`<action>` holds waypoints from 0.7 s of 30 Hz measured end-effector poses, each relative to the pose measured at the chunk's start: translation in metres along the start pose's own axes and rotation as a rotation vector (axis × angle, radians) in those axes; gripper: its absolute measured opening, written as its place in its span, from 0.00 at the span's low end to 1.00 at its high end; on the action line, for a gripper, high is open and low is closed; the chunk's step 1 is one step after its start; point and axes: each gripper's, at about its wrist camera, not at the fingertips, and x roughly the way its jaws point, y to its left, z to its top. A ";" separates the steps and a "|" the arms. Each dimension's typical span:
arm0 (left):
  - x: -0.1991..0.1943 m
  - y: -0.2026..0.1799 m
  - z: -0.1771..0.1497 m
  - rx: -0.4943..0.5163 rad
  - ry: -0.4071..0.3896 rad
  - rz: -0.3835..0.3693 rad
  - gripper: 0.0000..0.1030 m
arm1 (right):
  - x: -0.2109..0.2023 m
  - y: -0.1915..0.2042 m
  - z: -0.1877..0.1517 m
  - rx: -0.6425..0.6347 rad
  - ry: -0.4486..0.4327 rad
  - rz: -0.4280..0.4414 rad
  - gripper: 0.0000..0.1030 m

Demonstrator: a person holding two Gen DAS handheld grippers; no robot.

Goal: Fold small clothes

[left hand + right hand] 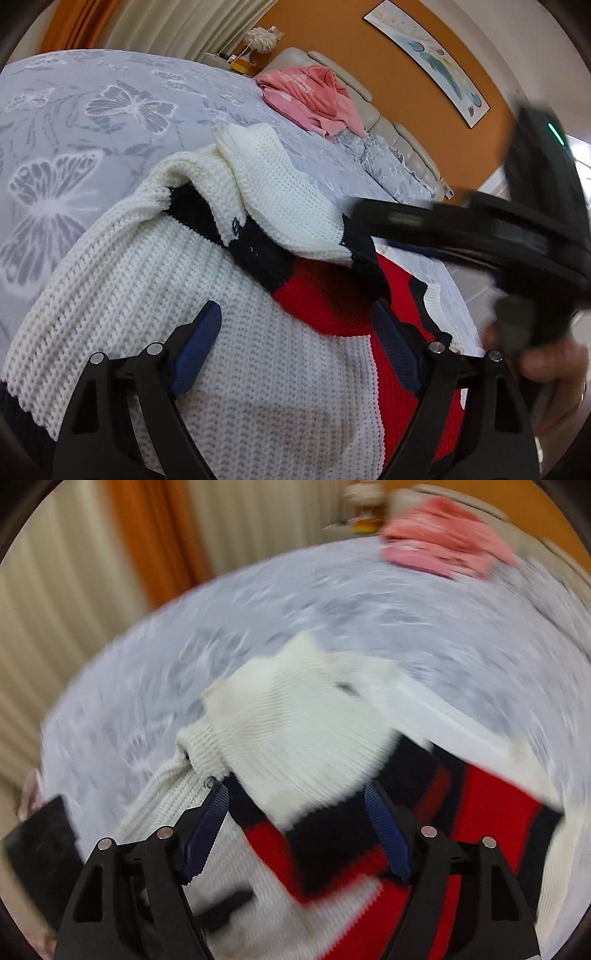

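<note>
Garment: knit sweater (207, 332) in cream, navy and red, lying partly folded on the bed (92, 122), near the bed's near edge; a cream sleeve (280, 192) is laid across the navy band.
Bedding: grey cover printed with butterflies; a pink garment (314, 96) sits well apart at the head of the bed, by the headboard.
Step in hand (judged): one fold appears just laid and let go; the next grasp on the sweater is being lined up.
Left hand-held gripper (295, 350): jaws stand wide, released, nothing between the blue pads (195, 354); it hangs just over the cream body panel, and contact with the knit cannot be told.
Right hand-held gripper (295, 830): jaws likewise wide apart and empty, poised over the navy and red stripes; its view is heavily smeared by motion. In the left wrist view it appears blurred at the right, with the person's hand (554, 365) on its handle.
Doing it well (judged): take the thick knit at an outer edge, both sides level, pinch all layers, and lay the fold flat so the loose sleeve stays tucked inside.
Risk (judged): bulky ribbing may spring open if dropped early.
</note>
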 end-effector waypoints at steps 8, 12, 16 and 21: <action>0.002 0.004 -0.003 -0.002 -0.002 -0.011 0.79 | 0.014 -0.036 0.022 0.108 0.015 0.032 0.16; 0.000 0.006 -0.006 -0.005 -0.004 -0.016 0.80 | -0.078 -0.135 -0.053 0.562 -0.253 0.048 0.20; 0.002 0.003 -0.004 0.005 0.005 -0.015 0.83 | -0.070 -0.194 -0.154 0.784 -0.127 -0.041 0.24; 0.001 0.001 0.003 -0.017 0.026 -0.014 0.85 | -0.077 -0.216 -0.191 0.890 -0.164 0.089 0.51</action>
